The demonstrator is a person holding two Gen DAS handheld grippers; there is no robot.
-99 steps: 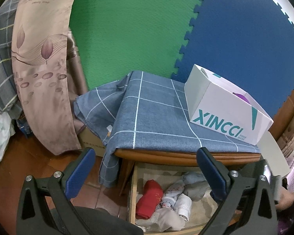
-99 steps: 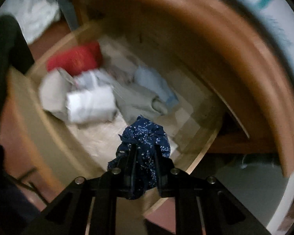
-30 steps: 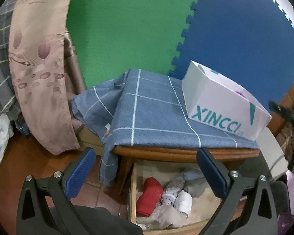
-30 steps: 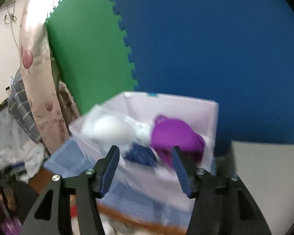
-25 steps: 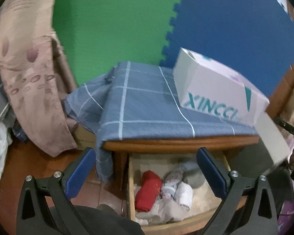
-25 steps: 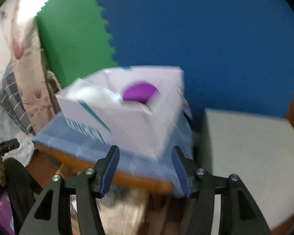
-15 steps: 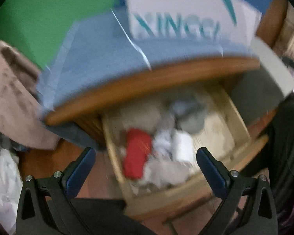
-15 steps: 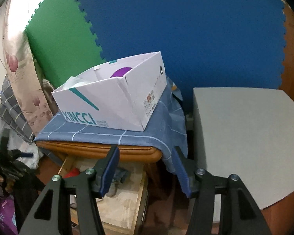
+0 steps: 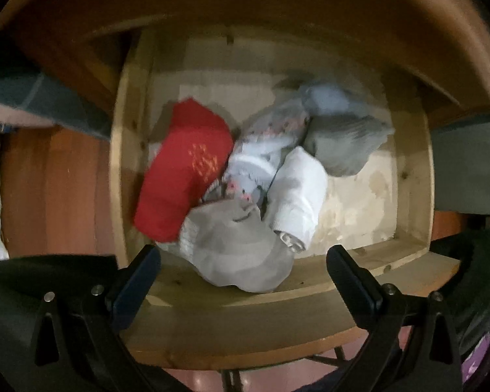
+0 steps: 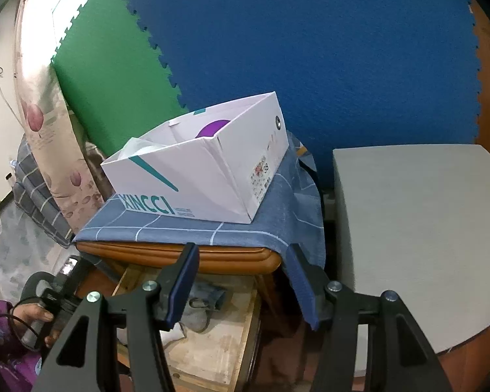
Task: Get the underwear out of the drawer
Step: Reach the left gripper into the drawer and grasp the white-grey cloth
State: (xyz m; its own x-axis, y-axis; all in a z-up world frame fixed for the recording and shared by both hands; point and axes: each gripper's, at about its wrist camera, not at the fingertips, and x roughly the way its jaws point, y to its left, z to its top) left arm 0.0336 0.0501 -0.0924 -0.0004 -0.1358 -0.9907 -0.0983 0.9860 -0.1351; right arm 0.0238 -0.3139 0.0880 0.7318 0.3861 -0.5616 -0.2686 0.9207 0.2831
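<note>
The biggest change is in the left wrist view: a second ago it looked out level at the cloth-covered table and the green and blue wall mats, and now it looks straight down into the open drawer. The left gripper has swung down over the front rail with its jaws spread wide and nothing between them. That reads as the approach for the next pick, probably of the grey bundle nearest the front.

The right gripper has pulled back from the white box on the blue checked cloth and hangs in front of the table with its jaws about half apart, empty. A purple item shows inside the box.

The underwear remains in the drawer: a red piece, a patterned white piece, a white roll and two grey-blue pieces, all touching in one heap.

The box side reads "XINCCI" in teal, with smaller print beside it too small to read. A sticker on the box end is also illegible.
</note>
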